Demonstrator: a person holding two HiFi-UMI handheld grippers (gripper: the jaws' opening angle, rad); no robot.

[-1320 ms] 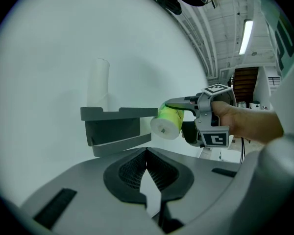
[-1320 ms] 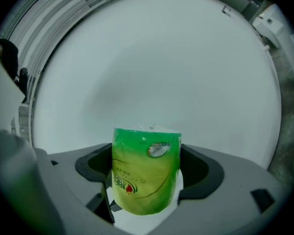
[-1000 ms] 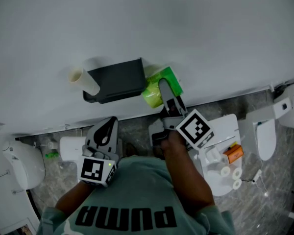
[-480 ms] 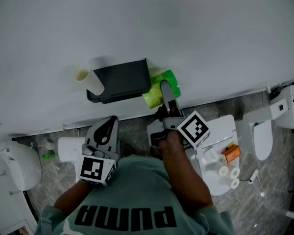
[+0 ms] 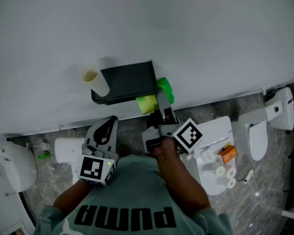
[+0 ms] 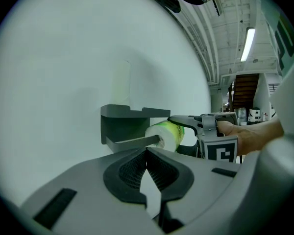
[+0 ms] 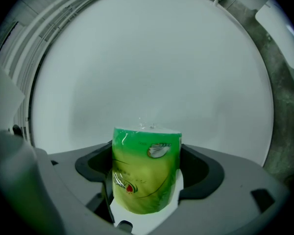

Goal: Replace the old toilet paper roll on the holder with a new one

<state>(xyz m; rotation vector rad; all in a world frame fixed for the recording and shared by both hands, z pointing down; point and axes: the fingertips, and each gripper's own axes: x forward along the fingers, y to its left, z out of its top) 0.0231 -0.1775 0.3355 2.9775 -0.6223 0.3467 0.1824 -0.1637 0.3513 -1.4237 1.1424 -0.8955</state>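
**While the left gripper hangs shut, a wrapped roll is held at the holder**

Where the right arm is stretched toward the wall, the right gripper [image 5: 160, 98] is clamped on a toilet paper roll [image 5: 147, 103] sealed in glossy green-and-yellow wrap. The roll is held just beside the right end of the dark holder [image 5: 127, 80], its white end at the tip of the holder's bar. A pale tube [image 5: 94, 81] is seen at the holder's left end. The left gripper [image 5: 105, 126] is held low by the torso, jaws together on nothing.
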